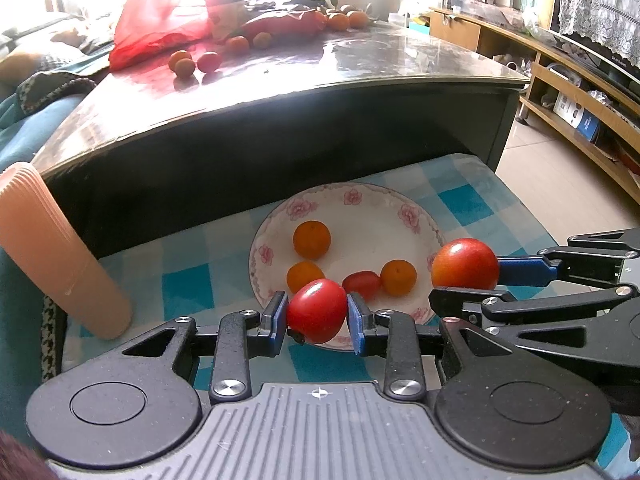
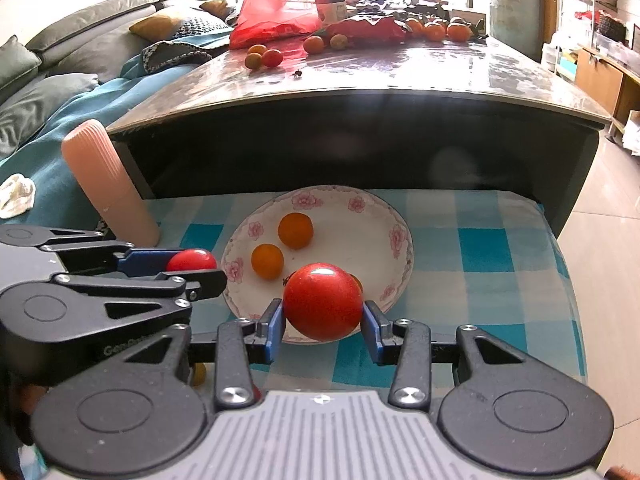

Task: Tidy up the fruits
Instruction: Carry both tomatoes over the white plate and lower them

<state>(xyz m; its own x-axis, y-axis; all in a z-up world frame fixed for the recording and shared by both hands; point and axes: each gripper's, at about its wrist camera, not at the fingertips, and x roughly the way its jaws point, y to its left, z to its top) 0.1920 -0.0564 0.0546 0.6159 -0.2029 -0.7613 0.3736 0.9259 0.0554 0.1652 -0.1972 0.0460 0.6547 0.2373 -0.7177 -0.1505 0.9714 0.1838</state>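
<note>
My left gripper (image 1: 317, 312) is shut on a small red tomato (image 1: 317, 309), held over the near rim of a white floral plate (image 1: 360, 208). My right gripper (image 2: 323, 312) is shut on a larger red-orange tomato (image 2: 322, 300), held over the plate's near rim (image 2: 392, 236). The plate holds three small oranges (image 1: 312, 239) and a small red tomato (image 1: 362, 283). Each gripper shows in the other's view: the right one (image 1: 466, 276) with its tomato (image 1: 464, 264), the left one (image 2: 192, 266) with its tomato (image 2: 191, 260).
The plate sits on a blue checked cloth (image 2: 480, 248). A ribbed pink cylinder (image 1: 52, 248) leans at the left. Behind is a dark glossy table (image 1: 320, 64) with loose oranges (image 1: 184, 65), a tomato (image 1: 209, 61) and a red bag (image 1: 160, 20). A sofa (image 2: 60, 80) is at left.
</note>
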